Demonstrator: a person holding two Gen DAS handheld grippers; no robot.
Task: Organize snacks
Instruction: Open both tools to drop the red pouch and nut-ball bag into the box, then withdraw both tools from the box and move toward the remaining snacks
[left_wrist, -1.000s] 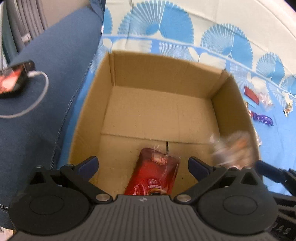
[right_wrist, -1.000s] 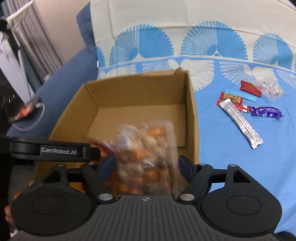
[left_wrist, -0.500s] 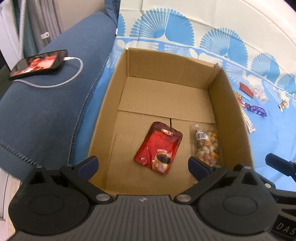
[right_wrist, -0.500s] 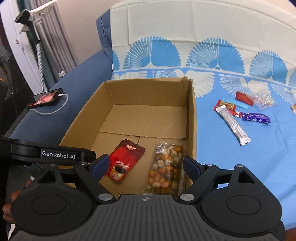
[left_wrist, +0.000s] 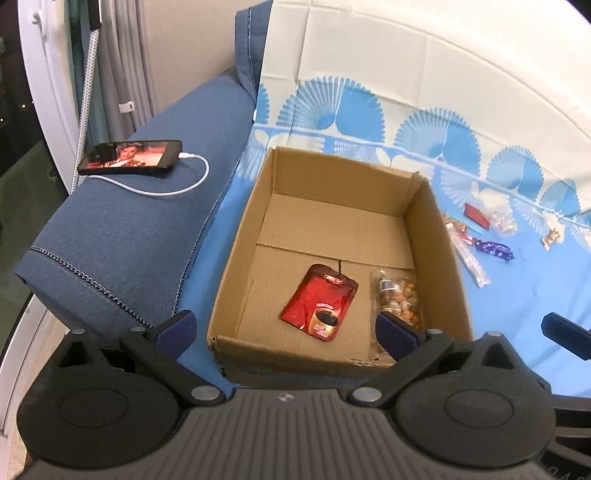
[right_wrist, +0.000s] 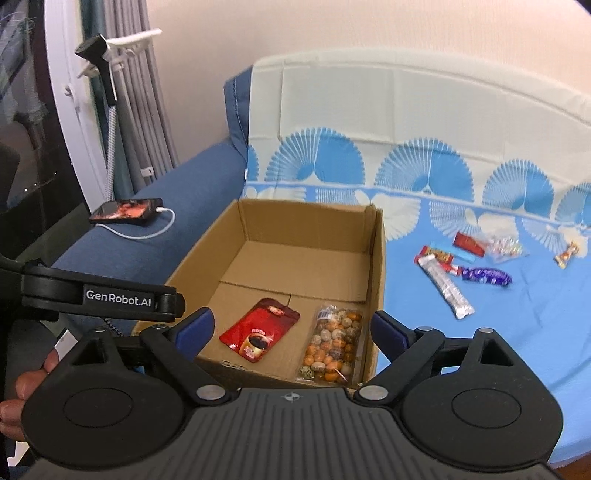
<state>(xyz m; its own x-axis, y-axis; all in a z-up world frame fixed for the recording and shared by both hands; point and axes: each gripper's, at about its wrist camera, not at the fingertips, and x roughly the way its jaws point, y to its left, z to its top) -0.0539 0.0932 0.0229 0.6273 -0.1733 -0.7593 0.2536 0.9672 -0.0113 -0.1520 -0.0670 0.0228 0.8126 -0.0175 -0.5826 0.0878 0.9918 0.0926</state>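
1. One open cardboard box (right_wrist: 375, 266) sits on a blue patterned cloth (right_wrist: 517, 332); two snack packs lie flat on its floor at the near end.
2. One red coffee pouch (right_wrist: 258, 330) lies left of one clear bag of nuts (right_wrist: 332, 347); the two are just beside each other, apart.
3. In the right wrist view the pouch's long axis runs from 7 to 1 o'clock, and the bag's from 6 to 12 o'clock.
4. About seven loose snacks lie on the cloth at 3 o'clock of the box, among them one silver stick pack (right_wrist: 445, 288) and one purple wrapper (right_wrist: 485, 276).
5. The left gripper (left_wrist: 284, 328) has its jaws spread wide, holding nothing.
6. The right gripper (right_wrist: 291, 328) has its jaws opening, with nothing between them.
7. One phone (left_wrist: 129, 157) on a white cable rests on the blue armrest (left_wrist: 129, 236) at 9 o'clock of the box.
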